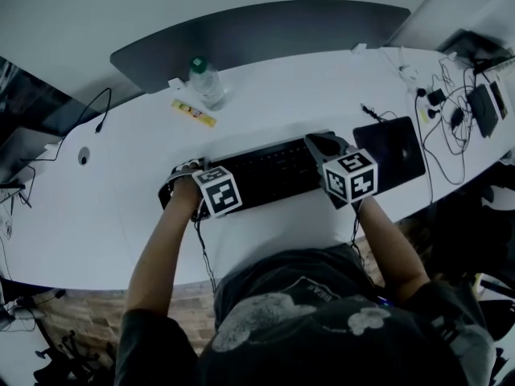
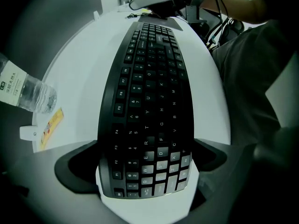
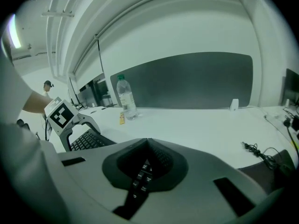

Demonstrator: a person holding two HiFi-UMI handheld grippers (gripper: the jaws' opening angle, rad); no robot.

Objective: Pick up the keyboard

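Note:
The black keyboard (image 1: 265, 171) lies flat on the white table (image 1: 113, 215), right in front of the person. My left gripper (image 1: 182, 182) points down over the keyboard's left end. In the left gripper view its two jaws flank that end of the keyboard (image 2: 149, 87) and close against its long edges. My right gripper (image 1: 321, 144) sits shut at the keyboard's right end. In the right gripper view its jaws (image 3: 147, 142) meet tip to tip, with several keys (image 3: 142, 171) showing through the hollow below them. Nothing is held between them.
A water bottle (image 1: 206, 81) and a yellow strip (image 1: 193, 112) lie behind the keyboard at the left. A black pad (image 1: 392, 153) lies just right of it. Cables and small devices (image 1: 459, 107) crowd the table's right end. A grey partition (image 1: 257, 34) closes off the far edge.

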